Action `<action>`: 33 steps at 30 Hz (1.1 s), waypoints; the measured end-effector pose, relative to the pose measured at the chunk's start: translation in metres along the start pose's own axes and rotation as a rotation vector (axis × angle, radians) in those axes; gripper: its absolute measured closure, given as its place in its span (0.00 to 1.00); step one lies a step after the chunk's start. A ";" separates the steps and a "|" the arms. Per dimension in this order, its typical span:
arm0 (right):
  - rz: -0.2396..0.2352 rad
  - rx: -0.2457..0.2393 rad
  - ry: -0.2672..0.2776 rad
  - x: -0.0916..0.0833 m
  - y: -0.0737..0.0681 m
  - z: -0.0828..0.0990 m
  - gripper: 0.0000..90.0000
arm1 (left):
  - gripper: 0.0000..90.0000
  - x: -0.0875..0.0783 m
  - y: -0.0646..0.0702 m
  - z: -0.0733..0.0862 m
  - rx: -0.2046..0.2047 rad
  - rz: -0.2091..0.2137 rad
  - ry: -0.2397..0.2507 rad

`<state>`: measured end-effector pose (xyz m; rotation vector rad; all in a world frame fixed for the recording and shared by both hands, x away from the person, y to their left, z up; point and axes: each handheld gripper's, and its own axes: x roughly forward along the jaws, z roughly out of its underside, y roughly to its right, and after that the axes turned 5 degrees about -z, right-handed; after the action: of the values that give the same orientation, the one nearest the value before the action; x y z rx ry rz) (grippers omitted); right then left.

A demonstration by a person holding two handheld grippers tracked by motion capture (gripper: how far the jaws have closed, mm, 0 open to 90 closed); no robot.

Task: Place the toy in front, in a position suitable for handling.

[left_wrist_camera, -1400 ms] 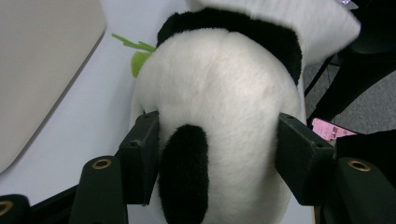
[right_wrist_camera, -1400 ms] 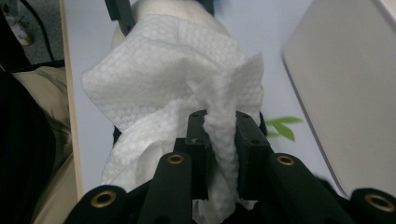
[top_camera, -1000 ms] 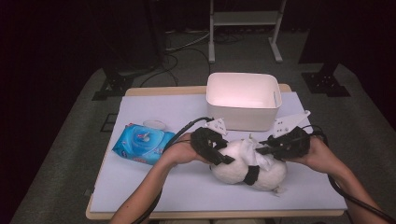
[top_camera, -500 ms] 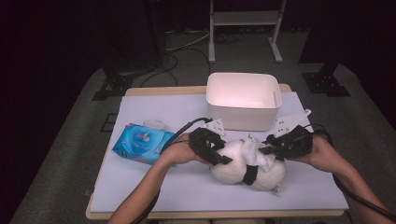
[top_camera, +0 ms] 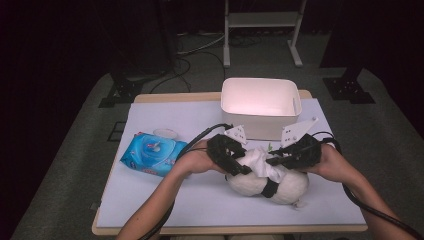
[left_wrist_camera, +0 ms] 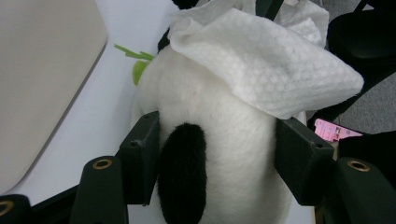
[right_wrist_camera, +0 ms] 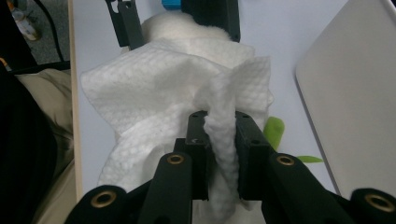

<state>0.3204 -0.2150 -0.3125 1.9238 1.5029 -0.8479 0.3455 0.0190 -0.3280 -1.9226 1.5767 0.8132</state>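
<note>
A white plush panda [top_camera: 282, 186] with black patches lies on the table's front middle. My left gripper [top_camera: 239, 166] is shut on its body, and the left gripper view has the pads pressing into the panda [left_wrist_camera: 210, 107] from both sides. A white wipe [top_camera: 262, 164] is draped over the toy. My right gripper [top_camera: 278, 158] is shut on a bunched fold of that wipe [right_wrist_camera: 154, 93], pinched between its jaws [right_wrist_camera: 219, 126]. The wipe [left_wrist_camera: 266, 60] covers the panda's upper part. A green leaf piece [right_wrist_camera: 273, 128] sticks out beside the toy.
A white bin [top_camera: 260, 122] stands behind the panda, close to both grippers. A blue pack of wet wipes [top_camera: 152, 152] lies to the left, with a small white lid [top_camera: 165, 132] behind it. The table's front edge [top_camera: 225, 229] is near the forearms.
</note>
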 end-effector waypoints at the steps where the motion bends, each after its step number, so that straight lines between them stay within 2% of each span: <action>1: 0.000 0.001 -0.005 -0.001 0.000 0.000 0.86 | 0.42 0.000 0.000 0.000 0.000 0.000 0.000; 3: 0.011 -0.001 -0.028 -0.003 0.000 0.003 0.86 | 0.42 0.000 -0.002 0.004 -0.008 0.005 0.012; 9: 0.033 0.033 -0.019 -0.016 0.001 0.016 0.86 | 0.42 0.001 -0.004 0.009 -0.021 0.010 0.021; 12: 0.030 0.049 -0.007 -0.018 0.002 0.023 0.86 | 0.41 0.001 -0.003 0.009 -0.015 0.016 0.023; 20: 0.026 0.058 0.004 -0.017 -0.001 0.028 0.86 | 0.29 0.001 -0.002 0.012 -0.022 0.025 0.028; 21: 0.027 0.056 0.006 -0.017 -0.001 0.029 0.86 | 0.25 0.001 -0.002 0.014 -0.026 0.027 0.021; 33: 0.038 0.068 0.007 -0.020 -0.001 0.035 0.86 | 0.19 0.002 -0.005 0.022 -0.049 0.045 0.014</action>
<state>0.3108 -0.2539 -0.3199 2.0000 1.4540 -0.8858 0.3479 0.0345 -0.3448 -1.9373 1.6285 0.8666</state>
